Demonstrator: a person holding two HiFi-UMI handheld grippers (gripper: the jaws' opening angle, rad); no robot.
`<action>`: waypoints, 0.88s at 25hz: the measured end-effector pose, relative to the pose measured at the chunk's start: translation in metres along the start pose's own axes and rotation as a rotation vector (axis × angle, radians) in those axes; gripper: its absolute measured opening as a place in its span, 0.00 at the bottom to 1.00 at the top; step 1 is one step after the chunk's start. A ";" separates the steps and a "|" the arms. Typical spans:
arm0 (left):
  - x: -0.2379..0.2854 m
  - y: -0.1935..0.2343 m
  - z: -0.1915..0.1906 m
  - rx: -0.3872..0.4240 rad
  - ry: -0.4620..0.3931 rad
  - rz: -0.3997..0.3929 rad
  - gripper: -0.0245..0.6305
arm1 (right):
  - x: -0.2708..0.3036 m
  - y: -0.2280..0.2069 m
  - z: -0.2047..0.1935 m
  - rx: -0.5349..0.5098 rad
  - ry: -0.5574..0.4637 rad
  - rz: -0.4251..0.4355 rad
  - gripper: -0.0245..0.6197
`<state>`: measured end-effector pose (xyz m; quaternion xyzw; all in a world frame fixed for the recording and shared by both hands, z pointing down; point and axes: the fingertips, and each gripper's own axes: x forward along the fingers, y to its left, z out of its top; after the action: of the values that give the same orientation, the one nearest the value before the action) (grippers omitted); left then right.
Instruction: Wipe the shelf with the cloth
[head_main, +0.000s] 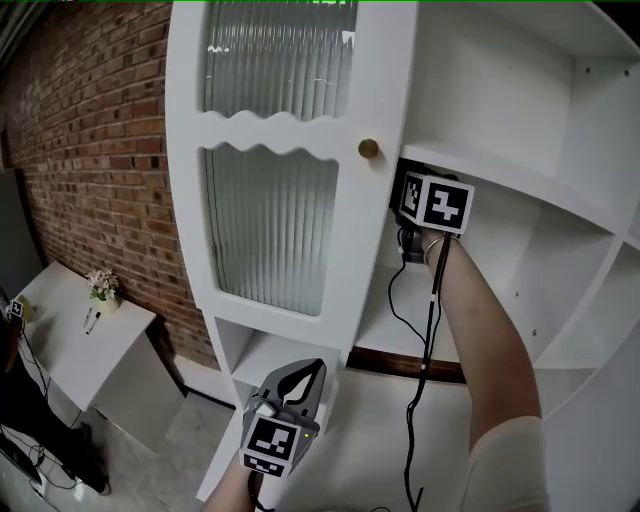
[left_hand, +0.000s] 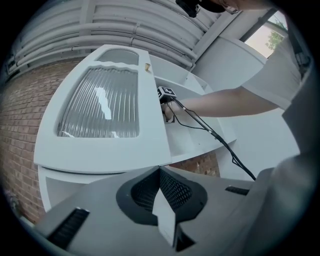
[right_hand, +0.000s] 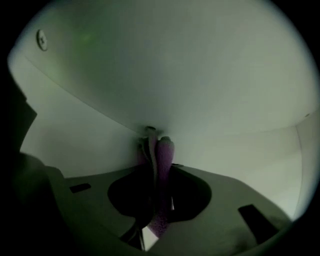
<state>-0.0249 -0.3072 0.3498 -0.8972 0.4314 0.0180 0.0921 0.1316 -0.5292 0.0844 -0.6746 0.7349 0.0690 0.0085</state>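
**Spotter:** Cloth first. Where is it?

**Me:** Going from my left, the left tongs (head_main: 318, 366) are pressed together on nothing. They hang low, well below the cabinet door (head_main: 290, 150). To their right, past the knob (head_main: 369, 149), the right tongs (right_hand: 156, 136) are clamped on the cloth (right_hand: 163, 155). It's a purple fold poking out just beyond their tips, in the compartment behind the door.

**Spotter:** Is it touching?

**Me:** The fold meets a seam where two white panels join, but I cannot tell which panel takes the pressure. I'd tip the tongs flatter so the fold drags along the shelf (head_main: 385, 325) beneath them, in long, overlapping strokes.

**Spotter:** Any room to move?

**Me:** The door edge sits just left of the right tongs, and there's a board close above. The bay is open to their right. The cable (head_main: 425, 340) trails below, so I'd sweep rightward.
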 end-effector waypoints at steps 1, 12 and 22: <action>-0.001 0.003 -0.001 0.001 0.002 0.002 0.06 | 0.003 0.005 0.003 0.000 -0.011 0.011 0.17; -0.002 -0.009 0.007 0.019 0.009 -0.014 0.06 | -0.031 0.046 0.013 -0.113 -0.100 0.211 0.16; -0.015 -0.044 0.010 0.011 0.012 -0.054 0.06 | -0.101 0.074 0.022 -0.122 -0.097 0.253 0.16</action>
<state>0.0004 -0.2664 0.3484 -0.9081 0.4079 0.0077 0.0947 0.0654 -0.4208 0.0797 -0.5719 0.8071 0.1465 -0.0059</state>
